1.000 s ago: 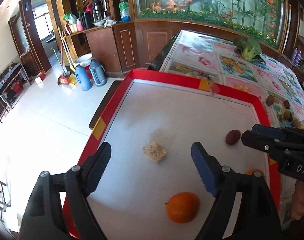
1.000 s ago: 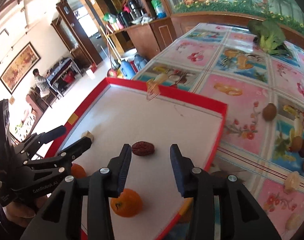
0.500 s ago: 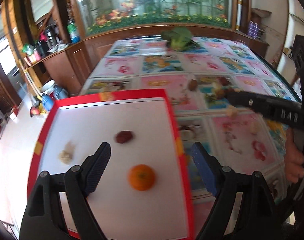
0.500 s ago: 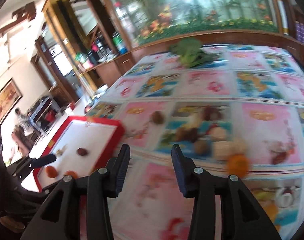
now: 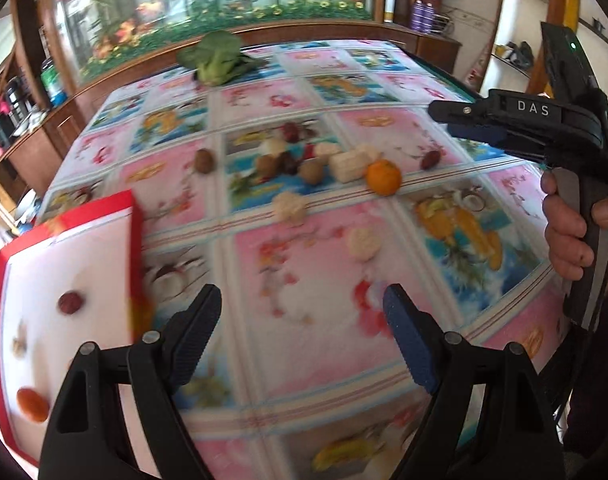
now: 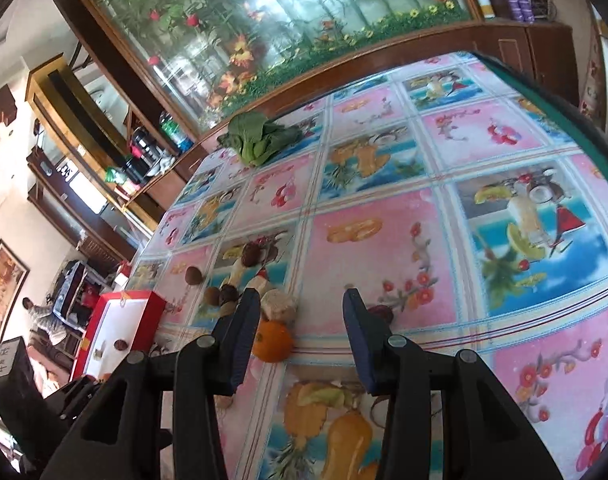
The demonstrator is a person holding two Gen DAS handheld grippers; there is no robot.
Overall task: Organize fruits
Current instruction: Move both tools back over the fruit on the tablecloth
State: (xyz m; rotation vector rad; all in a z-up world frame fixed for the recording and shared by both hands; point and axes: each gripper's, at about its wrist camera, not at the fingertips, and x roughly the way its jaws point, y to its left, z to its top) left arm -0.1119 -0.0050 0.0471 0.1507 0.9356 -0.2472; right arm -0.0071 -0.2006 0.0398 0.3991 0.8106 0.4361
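Observation:
A red-rimmed white tray (image 5: pixel 133 240) lies at the left and holds a dark red date (image 5: pixel 69 303), an orange fruit (image 5: pixel 32 404) and a pale piece. Loose fruit lies mid-table: an orange (image 5: pixel 383 176), brown kiwis (image 5: pixel 204 161), pale chunks (image 5: pixel 289 207) and red dates (image 5: pixel 430 159). My left gripper (image 5: pixel 301 328) is open and empty above the tablecloth. My right gripper (image 6: pixel 299 340) is open and empty; the orange (image 6: pixel 272 341) lies by its left finger and a red date (image 6: pixel 382 314) by its right finger. The tray (image 6: pixel 121 300) shows far left there.
A leafy green vegetable (image 5: pixel 215 58) lies at the far side of the table, also in the right wrist view (image 6: pixel 259 138). A wooden cabinet with a flower-painted glass panel (image 6: pixel 287 12) stands behind. The table's right edge (image 6: pixel 560 108) is green.
Both grippers have swung right, away from the tray and over the patterned tablecloth. The loose fruit pile has come closer to the right gripper. Both stay open and empty.

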